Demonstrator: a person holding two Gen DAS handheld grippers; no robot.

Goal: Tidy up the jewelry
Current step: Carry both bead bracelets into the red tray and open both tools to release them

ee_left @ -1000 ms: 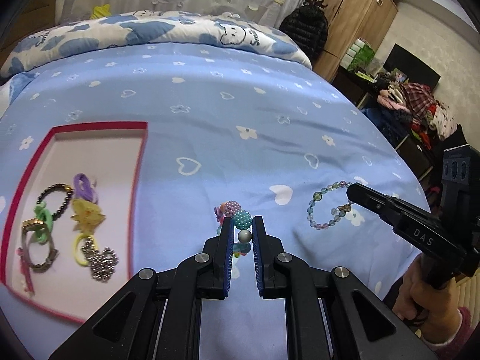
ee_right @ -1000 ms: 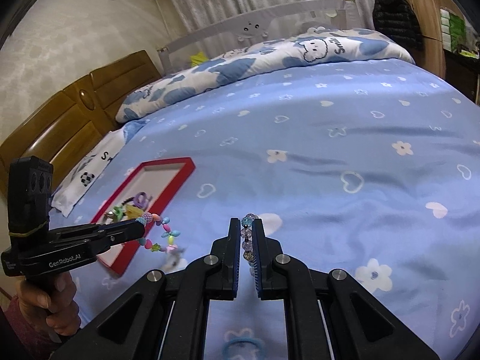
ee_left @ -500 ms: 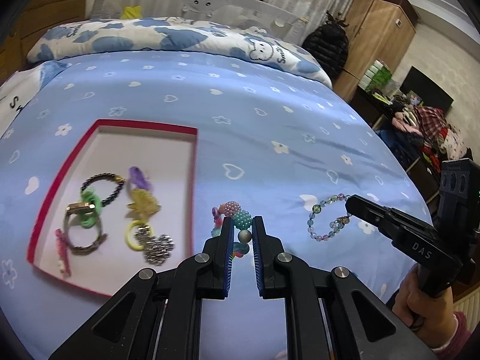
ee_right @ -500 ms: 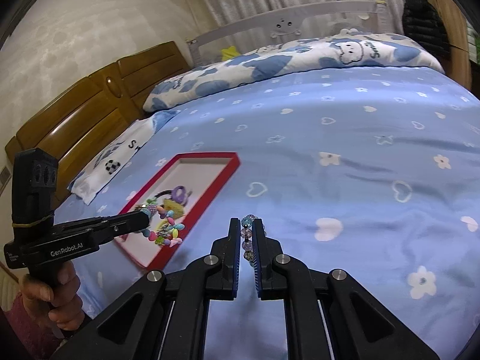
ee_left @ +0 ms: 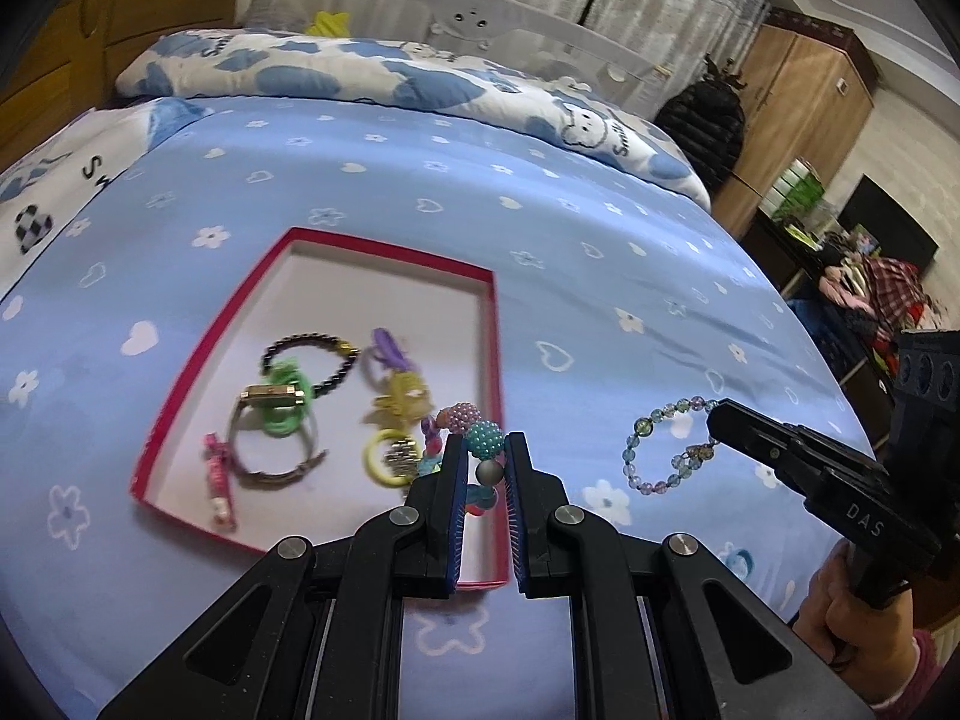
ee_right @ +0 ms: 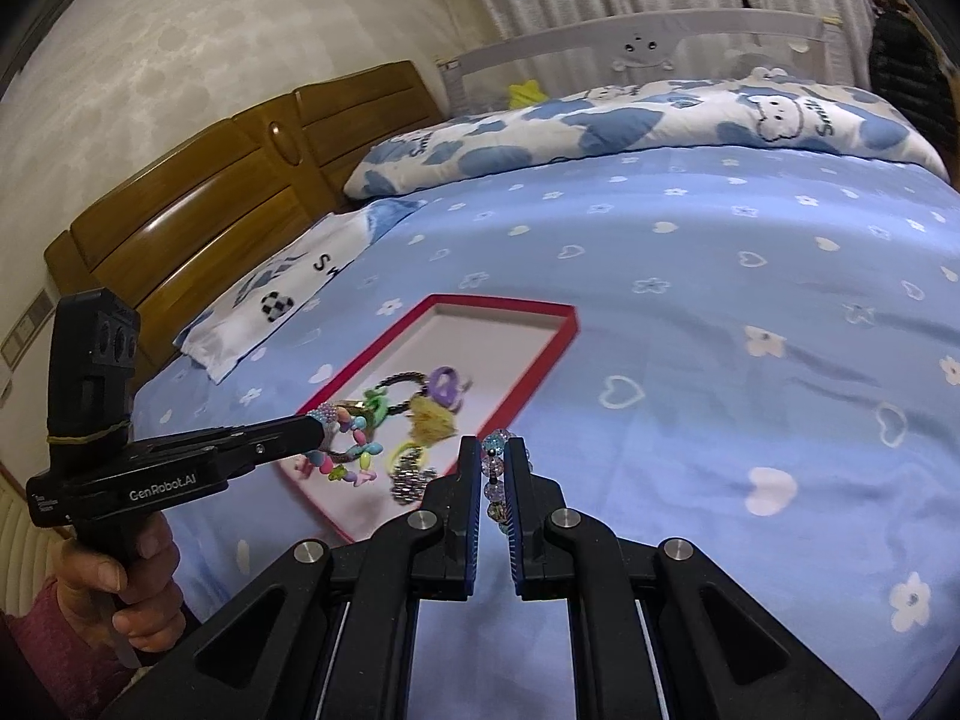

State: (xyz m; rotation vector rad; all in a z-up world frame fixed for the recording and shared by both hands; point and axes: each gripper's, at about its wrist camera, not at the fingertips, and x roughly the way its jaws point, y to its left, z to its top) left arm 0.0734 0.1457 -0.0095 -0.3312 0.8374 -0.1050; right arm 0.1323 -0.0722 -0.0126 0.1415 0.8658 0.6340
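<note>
My left gripper is shut on a colourful bead bracelet and holds it over the near right corner of the red-rimmed tray. The bracelet also hangs from it in the right wrist view. My right gripper is shut on a pale glass-bead bracelet, which shows dangling in the left wrist view above the blue bedsheet, right of the tray. The tray holds a watch, a dark bead bracelet, hair ties and charms.
The blue sheet with white hearts and flowers covers the bed. A folded quilt lies at the head. A wooden headboard stands left. A small blue hair tie lies on the sheet near the right hand.
Both grippers have moved left towards the tray with their bracelets. The left gripper has gone from over the sheet to over the tray's near right corner.
</note>
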